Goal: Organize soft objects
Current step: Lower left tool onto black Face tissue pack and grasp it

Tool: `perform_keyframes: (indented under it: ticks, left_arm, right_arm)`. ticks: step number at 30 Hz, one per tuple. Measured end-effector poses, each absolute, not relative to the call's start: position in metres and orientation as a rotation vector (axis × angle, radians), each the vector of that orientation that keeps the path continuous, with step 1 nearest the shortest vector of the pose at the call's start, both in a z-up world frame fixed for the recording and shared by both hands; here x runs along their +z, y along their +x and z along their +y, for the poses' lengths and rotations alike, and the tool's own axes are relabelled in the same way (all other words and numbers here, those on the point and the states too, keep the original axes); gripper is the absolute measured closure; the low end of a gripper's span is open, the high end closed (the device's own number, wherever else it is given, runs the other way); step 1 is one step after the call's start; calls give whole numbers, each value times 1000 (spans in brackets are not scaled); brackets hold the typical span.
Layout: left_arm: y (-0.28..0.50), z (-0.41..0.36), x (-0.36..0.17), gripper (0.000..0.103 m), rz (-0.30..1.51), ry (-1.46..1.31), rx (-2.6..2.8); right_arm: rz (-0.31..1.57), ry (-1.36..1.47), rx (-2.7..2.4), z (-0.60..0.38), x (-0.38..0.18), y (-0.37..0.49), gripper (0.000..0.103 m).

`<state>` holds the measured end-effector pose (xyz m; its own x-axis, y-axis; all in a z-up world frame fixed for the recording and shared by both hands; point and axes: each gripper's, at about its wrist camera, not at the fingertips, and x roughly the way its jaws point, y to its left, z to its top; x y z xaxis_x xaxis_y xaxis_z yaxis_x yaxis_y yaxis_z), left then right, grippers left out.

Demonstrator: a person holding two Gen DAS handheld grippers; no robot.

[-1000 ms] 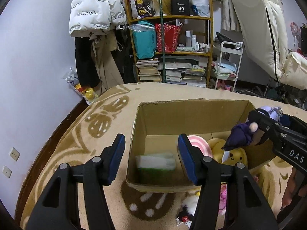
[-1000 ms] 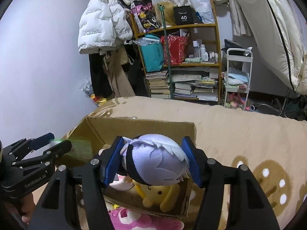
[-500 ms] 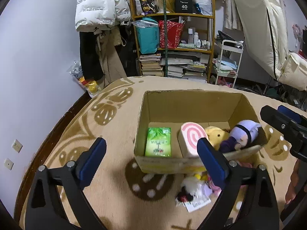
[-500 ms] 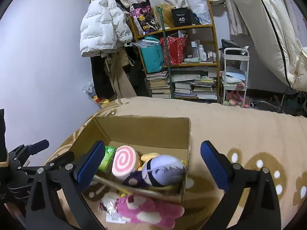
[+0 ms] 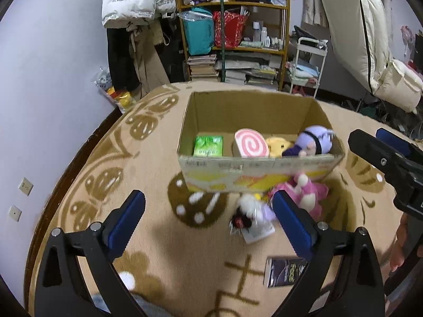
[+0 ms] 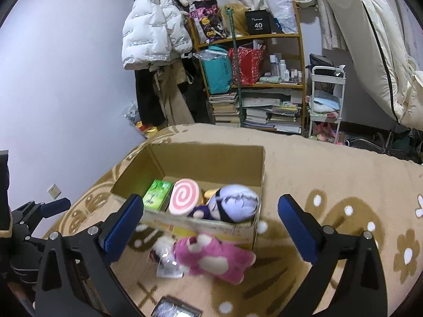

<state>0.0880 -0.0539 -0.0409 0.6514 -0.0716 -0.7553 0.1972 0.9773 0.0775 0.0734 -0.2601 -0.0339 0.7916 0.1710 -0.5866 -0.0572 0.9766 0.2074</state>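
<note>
An open cardboard box stands on the patterned beige rug. It holds a green tissue pack, a pink swirl cushion, a yellow plush and a purple-haired doll. A pink bear plush and a small white plush with a tag lie on the rug against the box's near wall. My left gripper is open and empty, short of the box. My right gripper is open too, with nothing between its pads, above the near wall and the pink bear.
A dark flat packet lies on the rug nearest me. Beyond the rug stand a wooden shelf with books and bags, a white trolley, hanging jackets and the wall at left.
Both grippers opened wide and pulled back from the box. The left let go of the green pack, the right of the purple-haired doll; both now lie in the box.
</note>
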Motion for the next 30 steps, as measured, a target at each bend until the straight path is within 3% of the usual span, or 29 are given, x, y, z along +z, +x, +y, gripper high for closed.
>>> perform_keyframes:
  ticks: [15, 30]
  left_arm:
    - [66, -67, -78, 7, 988, 184, -209]
    - [78, -87, -124, 7, 1172, 16, -345]
  right_arm:
    - [805, 189, 168, -259, -55, 62, 0]
    - [998, 306, 154, -284, -100, 89, 0]
